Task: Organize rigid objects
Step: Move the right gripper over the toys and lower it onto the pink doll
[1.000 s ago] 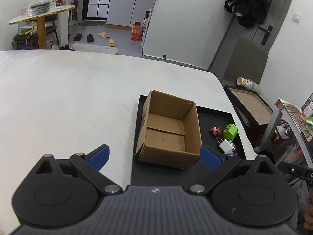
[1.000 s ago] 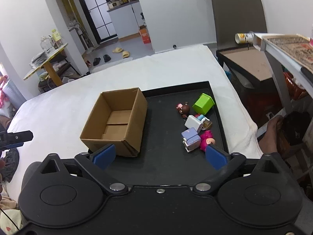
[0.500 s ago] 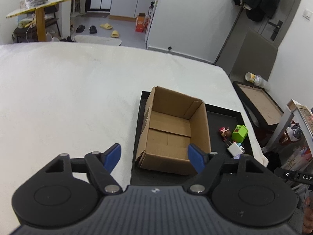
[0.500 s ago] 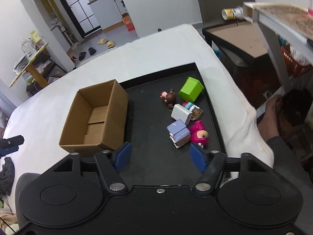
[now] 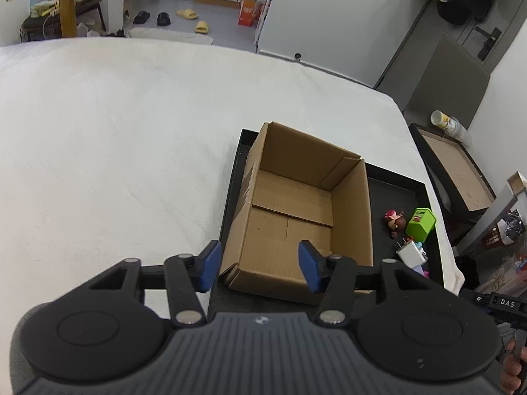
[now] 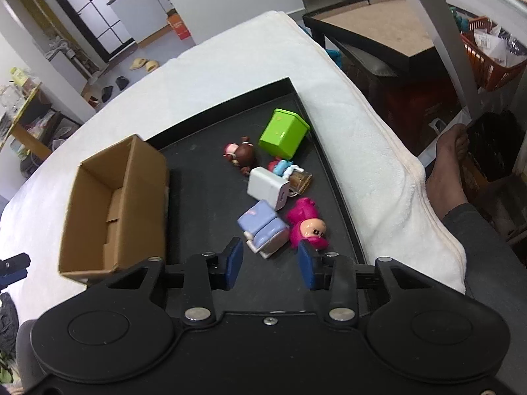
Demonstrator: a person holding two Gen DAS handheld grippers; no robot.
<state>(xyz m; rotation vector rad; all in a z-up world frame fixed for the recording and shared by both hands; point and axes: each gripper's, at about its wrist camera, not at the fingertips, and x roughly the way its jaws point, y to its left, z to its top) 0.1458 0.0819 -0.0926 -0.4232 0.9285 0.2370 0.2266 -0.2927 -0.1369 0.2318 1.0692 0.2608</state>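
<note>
Six small toys lie on the black tray (image 6: pixel 332 164), right of the empty cardboard box (image 6: pixel 115 207). Right claw (image 6: pixel 268 263) part-open, holding nothing, near lilac block (image 6: pixel 263 227); left claw (image 5: pixel 260 268) likewise. Risk: fingers nudge pink figure (image 6: pixel 308 227), w/ toys packed tight.

The only writing that can be read is the white lettering "DAS" on a black bar-shaped device (image 5: pixel 500 303) at the lower right edge of the left wrist view. The bright green plastic cube (image 5: pixel 421 224) carries a small label on its top face, and the orange carton on the floor (image 5: pixel 247 12) has print, but both are too small to read.
</note>
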